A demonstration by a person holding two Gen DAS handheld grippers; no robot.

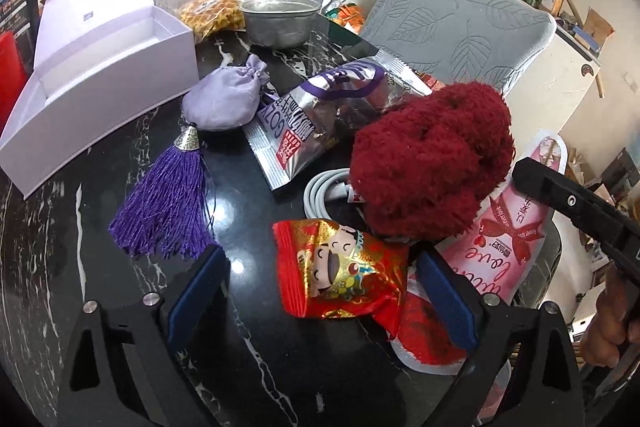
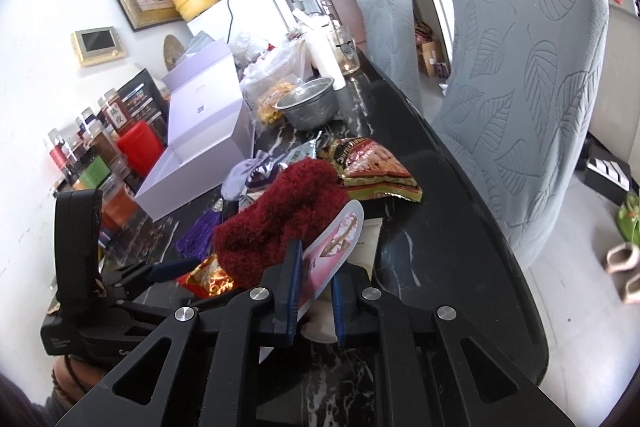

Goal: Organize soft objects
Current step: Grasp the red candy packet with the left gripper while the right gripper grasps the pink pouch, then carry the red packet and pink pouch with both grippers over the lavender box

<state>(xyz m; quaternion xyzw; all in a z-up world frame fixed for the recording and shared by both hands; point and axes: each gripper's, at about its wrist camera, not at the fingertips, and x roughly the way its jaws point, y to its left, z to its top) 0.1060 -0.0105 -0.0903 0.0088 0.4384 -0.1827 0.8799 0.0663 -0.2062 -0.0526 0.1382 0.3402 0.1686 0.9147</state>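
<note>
A dark red fluffy sock bundle (image 1: 432, 163) (image 2: 276, 219) lies on its pink backing card (image 1: 508, 235) (image 2: 340, 235) on the black marble table (image 1: 52, 267). My right gripper (image 2: 314, 291) is shut on the near end of that card. A red and gold candy packet (image 1: 340, 275) lies between the fingers of my left gripper (image 1: 320, 295), which is open; its blue pads (image 1: 198, 295) stand clear of the packet. A lilac drawstring pouch (image 1: 224, 99) with a purple tassel (image 1: 164, 203) rests to the left.
An open lavender box (image 1: 100, 75) stands at the left. A silver snack bag (image 1: 320, 115), a coiled white cable (image 1: 324, 191) and a metal bowl (image 1: 280, 21) lie behind. Another snack bag (image 2: 376, 167) lies beyond the socks. Grey chairs (image 2: 520, 87) line the table's right edge.
</note>
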